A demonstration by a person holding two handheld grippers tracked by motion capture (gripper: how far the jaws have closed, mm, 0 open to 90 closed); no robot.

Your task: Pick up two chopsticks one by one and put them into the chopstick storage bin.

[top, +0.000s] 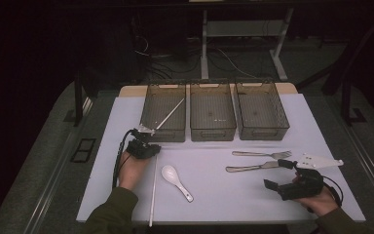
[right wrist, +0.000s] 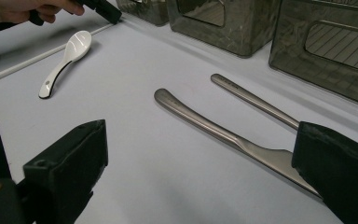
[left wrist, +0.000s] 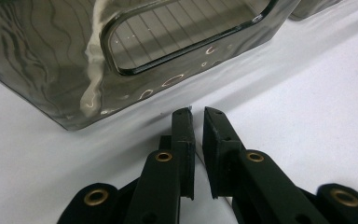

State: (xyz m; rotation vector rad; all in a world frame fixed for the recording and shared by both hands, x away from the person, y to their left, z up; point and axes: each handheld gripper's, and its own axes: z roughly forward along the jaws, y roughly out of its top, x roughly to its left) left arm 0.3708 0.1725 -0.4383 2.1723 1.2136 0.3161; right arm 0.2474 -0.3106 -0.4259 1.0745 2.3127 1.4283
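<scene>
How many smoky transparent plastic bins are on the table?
3, in a row along the far edge: the left bin with a white chopstick in it, the middle bin, the right bin.

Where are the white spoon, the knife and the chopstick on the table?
white spoon [top: 170, 174]: high view, on its bowl.
knife [right wrist: 205, 123]: right gripper view, on its handle.
chopstick [top: 153, 190]: high view, on its shaft below the left gripper [top: 146, 146].

White chopstick [top: 153, 190] by the left bin

A thin, straight white stick lying flat on the worktop, running from the near edge up toward the leftmost smoky-grey bin [top: 164, 112]; its far tip sits just before that bin's front wall, with the white spoon [top: 176, 181] beside it.
</scene>
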